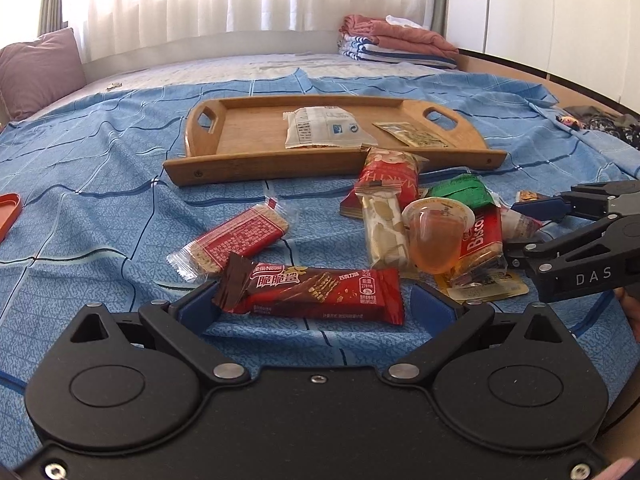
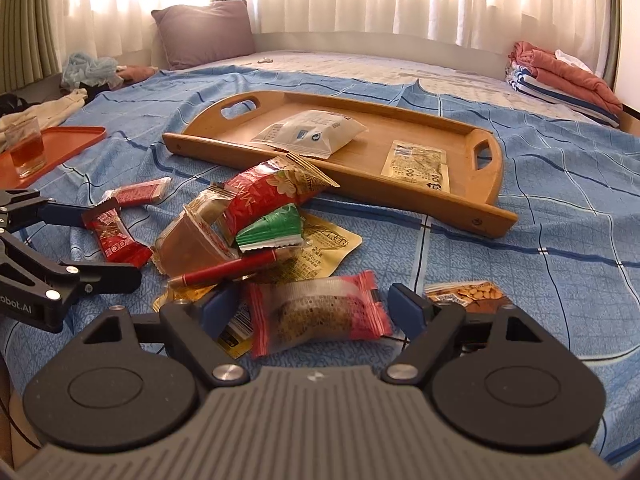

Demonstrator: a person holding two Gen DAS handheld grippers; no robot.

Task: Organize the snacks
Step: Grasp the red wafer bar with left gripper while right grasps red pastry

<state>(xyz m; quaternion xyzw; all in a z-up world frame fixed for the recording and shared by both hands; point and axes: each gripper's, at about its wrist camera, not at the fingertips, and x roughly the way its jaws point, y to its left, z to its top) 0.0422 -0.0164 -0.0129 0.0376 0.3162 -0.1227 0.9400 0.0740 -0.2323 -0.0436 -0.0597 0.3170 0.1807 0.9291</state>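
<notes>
A wooden tray (image 1: 208,168) is seen in the upper middle of both views, set on the blue bedsheet (image 1: 100,208). Two packets are already laid in it: a white packet (image 1: 320,126) and a flat yellow sachet (image 1: 412,134). The remaining snacks are heaped in the middle of the frames, in front of the tray.

In the left wrist view, the left gripper (image 1: 316,304) is held with its jaws spread wide around a red wafer bar (image 1: 320,288). The bar lies between the blue pads without being pressed. In the right wrist view, the right gripper (image 2: 308,312) is likewise held apart, with a red-edged clear packet (image 2: 320,312) between its fingers; whether a pad brushes the wrapper cannot be told, as the packet is blurred.

The main risk is judged to be in the closing. The wafer bar's wrapper is slick and its dark end flap is lifted, so only the flap could be pinched and the bar dropped on the way to the tray. On the right, a yellow pouch (image 2: 236,328) is tucked under the clear packet beside the left pad, and a red pen (image 2: 224,270) rests just above; either could be caught or dragged along. A jelly cup (image 1: 436,236) leaning on the heap could be toppled if the pile is disturbed.

Both grippers are angled downward toward the bed, side by side and near each other.
</notes>
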